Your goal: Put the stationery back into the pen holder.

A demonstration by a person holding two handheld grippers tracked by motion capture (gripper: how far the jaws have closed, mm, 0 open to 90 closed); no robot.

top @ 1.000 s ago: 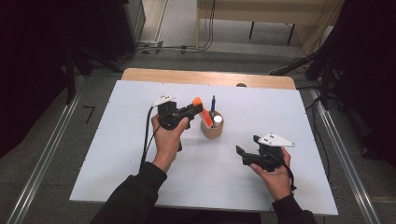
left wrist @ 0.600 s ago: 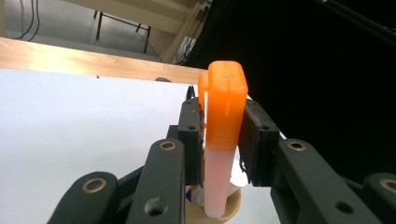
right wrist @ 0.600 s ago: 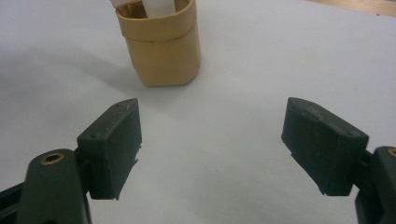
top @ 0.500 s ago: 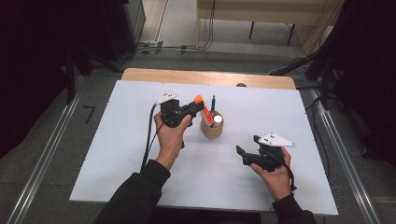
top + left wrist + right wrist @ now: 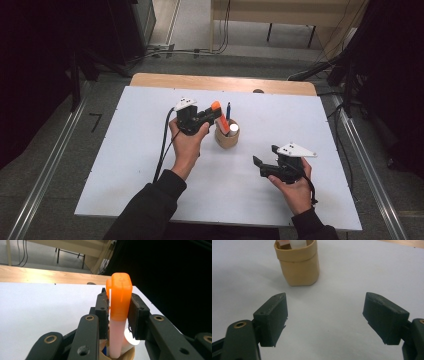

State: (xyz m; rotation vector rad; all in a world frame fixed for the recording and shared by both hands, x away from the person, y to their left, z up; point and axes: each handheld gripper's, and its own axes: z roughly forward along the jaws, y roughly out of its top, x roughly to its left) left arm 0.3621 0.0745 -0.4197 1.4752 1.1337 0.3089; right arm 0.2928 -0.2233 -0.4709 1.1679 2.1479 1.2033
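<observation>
An orange-capped marker with a pale body (image 5: 120, 305) stands tilted with its lower end inside a tan cup (image 5: 227, 135) at the table's middle. My left gripper (image 5: 214, 114) is shut on the marker just below its orange cap (image 5: 216, 106); both pads press its sides in the left gripper view (image 5: 117, 312). A blue pen (image 5: 228, 110) and a white item also stand in the cup. My right gripper (image 5: 260, 165) rests low at the right front, open and empty (image 5: 325, 317), pointing toward the cup (image 5: 297, 263).
The white tabletop (image 5: 125, 150) has a wooden strip (image 5: 165, 80) along its far edge. A black cable (image 5: 162, 145) trails from the left gripper toward the front. Dark equipment and a floor rail flank the table.
The left hand with the marker has shifted only slightly. The right gripper has stayed where it was.
</observation>
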